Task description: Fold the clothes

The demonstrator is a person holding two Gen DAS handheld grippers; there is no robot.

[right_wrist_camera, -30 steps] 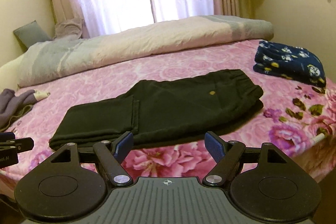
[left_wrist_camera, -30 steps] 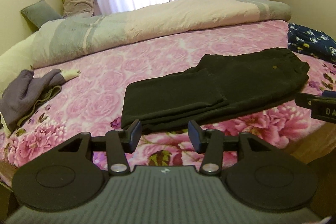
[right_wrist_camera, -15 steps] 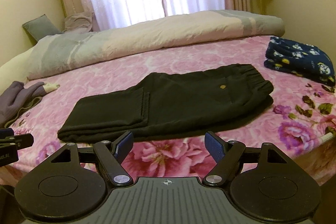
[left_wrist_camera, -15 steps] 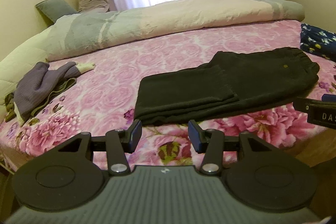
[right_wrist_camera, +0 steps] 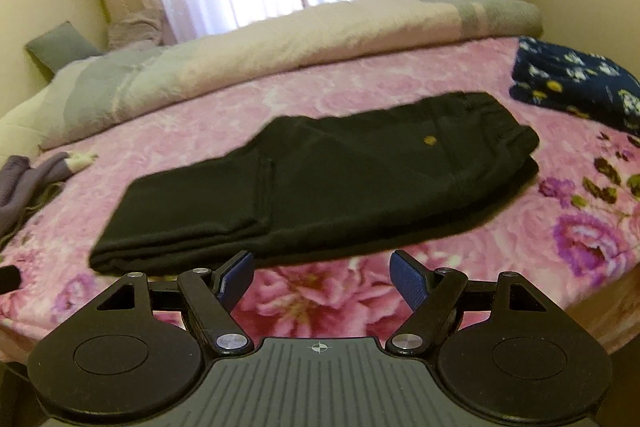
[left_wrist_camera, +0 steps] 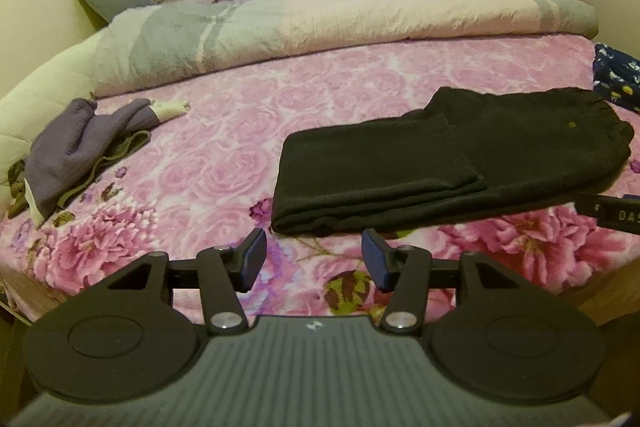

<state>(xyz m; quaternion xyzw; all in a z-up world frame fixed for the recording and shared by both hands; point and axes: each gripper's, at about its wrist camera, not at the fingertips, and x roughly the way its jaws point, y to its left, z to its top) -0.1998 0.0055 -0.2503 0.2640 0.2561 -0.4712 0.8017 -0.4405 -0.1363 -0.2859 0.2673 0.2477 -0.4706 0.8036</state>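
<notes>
1. Lying folded on pink floral bedspread (left_wrist_camera: 224, 147): black trousers (right_wrist_camera: 340, 183), near front edge.
2. Hovering short of trousers, spread apart, empty: left gripper (left_wrist_camera: 314, 259); right gripper (right_wrist_camera: 322, 281).
3. Resting well left: purple garment (left_wrist_camera: 76, 147).
4. Sitting far right: navy patterned clothing (right_wrist_camera: 576, 83).

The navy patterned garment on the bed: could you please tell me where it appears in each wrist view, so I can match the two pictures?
Left wrist: the navy patterned garment is cut off at the far right edge, beyond the waistband end of the black trousers.
Right wrist: it lies in full view at upper right, again beyond the waistband.
Shared landmark: the black trousers, with their small gold button near the waistband.
</notes>
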